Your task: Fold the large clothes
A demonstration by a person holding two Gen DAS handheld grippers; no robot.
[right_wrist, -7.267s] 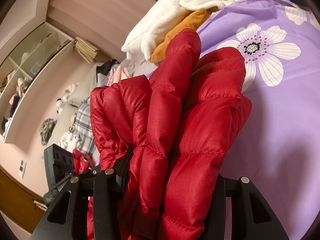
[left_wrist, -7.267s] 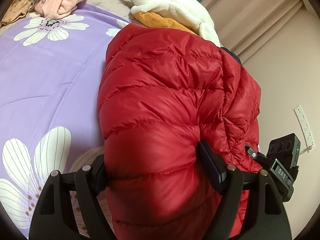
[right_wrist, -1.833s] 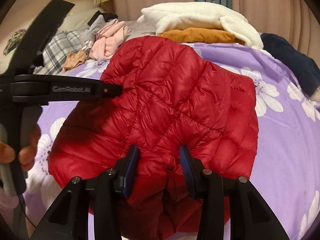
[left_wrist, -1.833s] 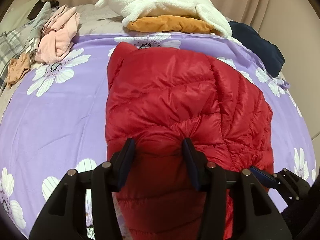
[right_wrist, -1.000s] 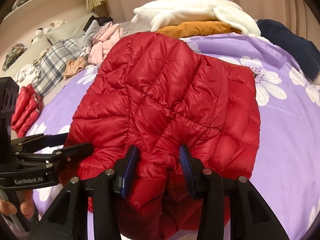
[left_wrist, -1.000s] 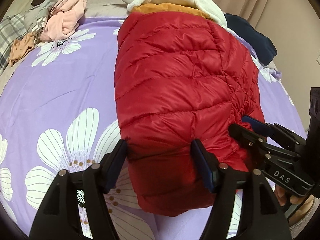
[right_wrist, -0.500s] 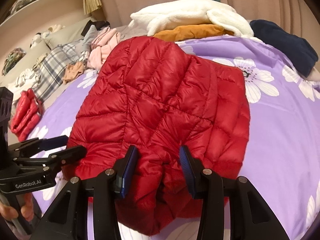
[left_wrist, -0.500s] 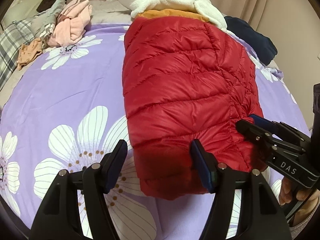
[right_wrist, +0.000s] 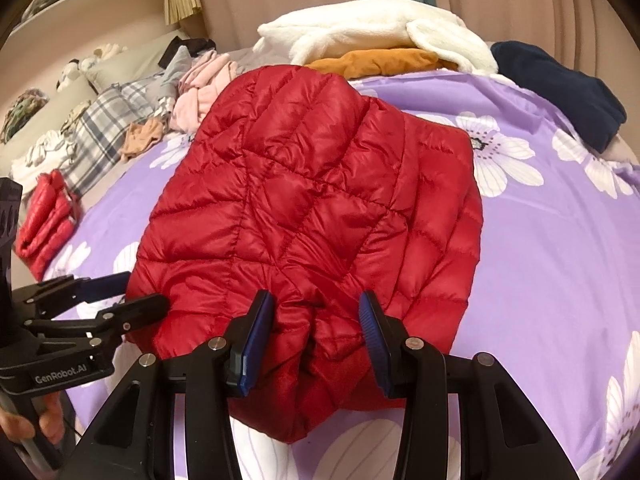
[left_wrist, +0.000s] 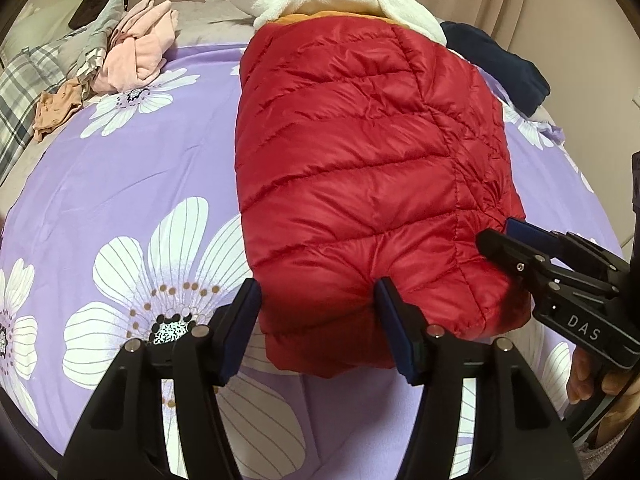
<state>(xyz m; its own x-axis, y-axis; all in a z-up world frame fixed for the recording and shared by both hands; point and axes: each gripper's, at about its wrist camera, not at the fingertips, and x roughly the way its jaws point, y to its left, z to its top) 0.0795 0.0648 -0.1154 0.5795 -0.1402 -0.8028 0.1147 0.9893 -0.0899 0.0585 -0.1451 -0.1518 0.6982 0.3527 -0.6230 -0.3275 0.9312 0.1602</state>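
A red quilted down jacket point(left_wrist: 360, 176) lies folded on the purple flowered bedspread point(left_wrist: 132, 184); it also shows in the right wrist view point(right_wrist: 312, 216). My left gripper point(left_wrist: 318, 322) is open, its jaws on either side of the jacket's near left edge. My right gripper point(right_wrist: 316, 332) is open around the near right edge, with bunched fabric between the jaws. Each gripper shows in the other's view, the right point(left_wrist: 516, 248) and the left point(right_wrist: 132, 300), both at the jacket's near edge.
A white fleece point(right_wrist: 376, 32) over an orange garment point(right_wrist: 380, 60) lies at the far edge, a navy garment point(right_wrist: 560, 80) to the right. Pink clothes point(left_wrist: 140, 48) and a plaid pile point(right_wrist: 96, 120) lie far left. A second folded red jacket point(right_wrist: 44, 220) lies at the left.
The jacket has been lowered flat onto the bedspread. Both grippers have widened and let go of the near edge, and have drawn back slightly.
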